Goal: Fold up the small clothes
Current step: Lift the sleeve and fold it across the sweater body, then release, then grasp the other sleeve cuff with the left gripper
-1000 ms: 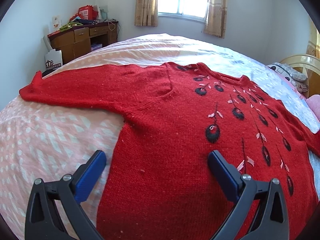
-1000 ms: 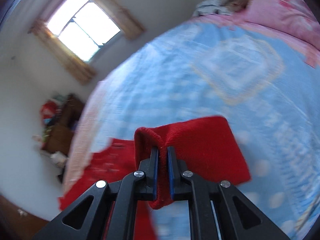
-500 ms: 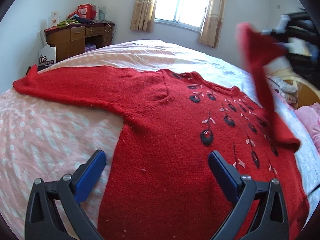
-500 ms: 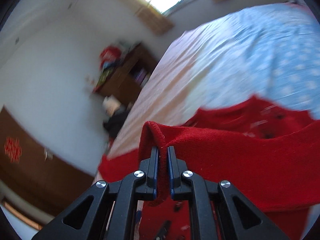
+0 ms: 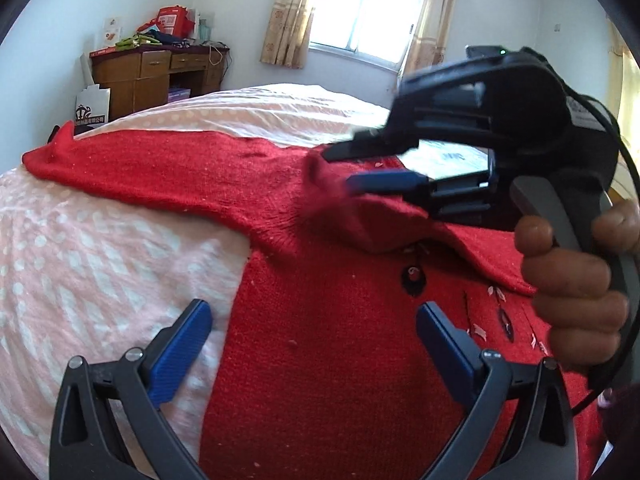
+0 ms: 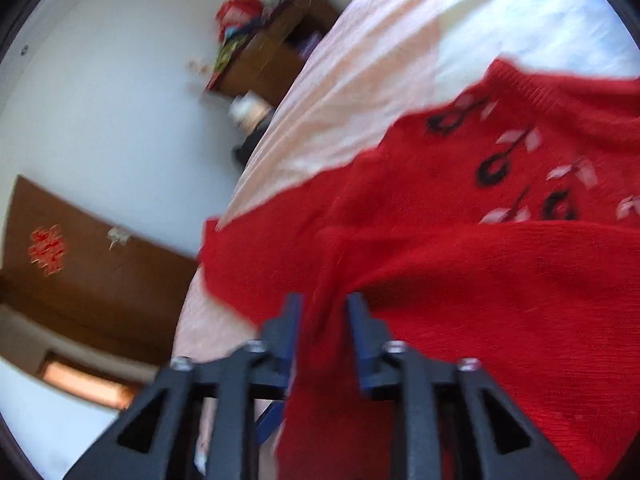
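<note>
Across the pink-and-white patterned bed cover (image 5: pixel 100 248) lies a red knitted sweater with black and pale embroidered motifs (image 5: pixel 320 320), spread flat with its front upward. One sleeve (image 5: pixel 160 172) extends outward toward the edge of the bed. The opposite sleeve (image 5: pixel 400 224) is folded inward and rests across the chest of the garment.

The right gripper (image 6: pixel 324 316), black with blue pads, sits directly over this folded sleeve. Its jaws have just been opening and now stand slightly apart; the red cuff remains between them, and the pads do not visibly press on it. A hand (image 5: pixel 580 280) grasps this gripper's handle at the right of the left wrist view.

The left gripper (image 5: pixel 316 340) hovers above the lower body of the sweater, jaws spread wide, holding nothing. One pad is over the bed cover, the other over the knit.

Beyond the bed stand a brown wooden desk with cluttered top (image 5: pixel 160 76) and a curtained window (image 5: pixel 368 16).
</note>
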`<action>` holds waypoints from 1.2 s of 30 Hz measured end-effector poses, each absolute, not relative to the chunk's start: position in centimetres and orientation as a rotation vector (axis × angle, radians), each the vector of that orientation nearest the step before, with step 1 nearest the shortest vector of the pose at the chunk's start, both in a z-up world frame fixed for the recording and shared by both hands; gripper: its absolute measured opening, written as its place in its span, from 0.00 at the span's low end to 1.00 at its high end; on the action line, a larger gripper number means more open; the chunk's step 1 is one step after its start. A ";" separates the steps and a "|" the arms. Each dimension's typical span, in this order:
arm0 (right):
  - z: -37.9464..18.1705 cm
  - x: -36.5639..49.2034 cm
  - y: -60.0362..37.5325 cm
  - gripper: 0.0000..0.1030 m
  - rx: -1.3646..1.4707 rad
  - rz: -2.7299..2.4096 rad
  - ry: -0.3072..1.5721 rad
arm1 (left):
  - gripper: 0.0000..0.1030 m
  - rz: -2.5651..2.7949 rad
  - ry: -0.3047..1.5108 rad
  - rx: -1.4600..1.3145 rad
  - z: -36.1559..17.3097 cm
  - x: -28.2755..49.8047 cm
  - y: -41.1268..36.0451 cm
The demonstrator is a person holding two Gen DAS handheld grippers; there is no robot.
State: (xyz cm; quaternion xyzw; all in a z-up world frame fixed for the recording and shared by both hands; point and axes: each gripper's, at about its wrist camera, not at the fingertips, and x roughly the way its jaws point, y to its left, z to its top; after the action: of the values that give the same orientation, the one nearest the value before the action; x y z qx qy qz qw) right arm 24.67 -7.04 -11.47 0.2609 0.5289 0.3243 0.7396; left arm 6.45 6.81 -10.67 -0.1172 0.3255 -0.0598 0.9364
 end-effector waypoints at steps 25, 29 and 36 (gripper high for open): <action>-6.8 7.2 -23.9 0.30 0.333 -0.032 0.677 | 1.00 -0.199 0.745 -0.350 -7.0 9.6 8.6; -8.1 5.5 -24.9 0.30 0.349 -0.047 0.675 | 1.00 -0.217 0.711 -0.354 -5.3 13.0 8.5; -11.7 4.9 -23.9 0.30 0.381 -0.045 0.721 | 0.43 -0.197 0.905 -0.328 -9.0 18.5 6.8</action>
State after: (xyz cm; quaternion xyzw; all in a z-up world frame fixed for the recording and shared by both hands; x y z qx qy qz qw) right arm 4.89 -23.93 -11.67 0.1854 0.3505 -0.0220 0.9178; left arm 18.46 6.77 -9.04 -0.1574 0.4343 -0.0944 0.8818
